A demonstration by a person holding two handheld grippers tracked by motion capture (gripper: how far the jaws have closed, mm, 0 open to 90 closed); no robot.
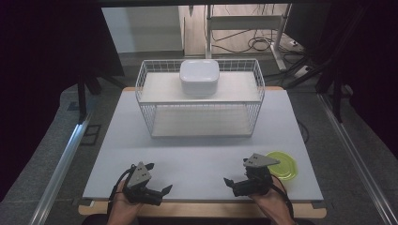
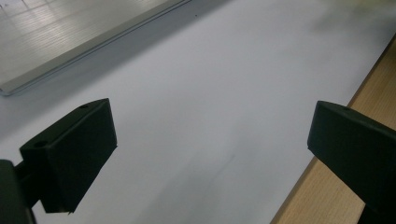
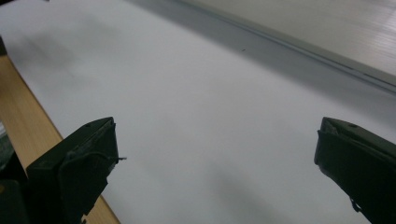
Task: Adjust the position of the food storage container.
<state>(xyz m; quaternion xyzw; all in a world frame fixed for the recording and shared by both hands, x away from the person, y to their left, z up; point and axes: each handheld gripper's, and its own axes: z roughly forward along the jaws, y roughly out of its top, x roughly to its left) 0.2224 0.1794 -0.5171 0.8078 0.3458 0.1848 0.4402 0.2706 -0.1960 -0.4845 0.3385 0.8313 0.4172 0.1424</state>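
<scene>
Both hands low at the near edge, left gripper (image 1: 158, 177) and right gripper (image 1: 236, 172) spread wide, empty

Both grippers sit low at the near edge of the table (image 1: 197, 154), the left gripper (image 1: 158, 177) and right gripper (image 1: 237, 173) well apart, jaws spread. Just right of the right gripper lies a round lid (image 1: 283, 165), flat on the table. Well ahead of both grippers, between them, stands a wire rack (image 1: 201, 101); on its upper shelf rests a square container (image 1: 199, 77).
</scene>
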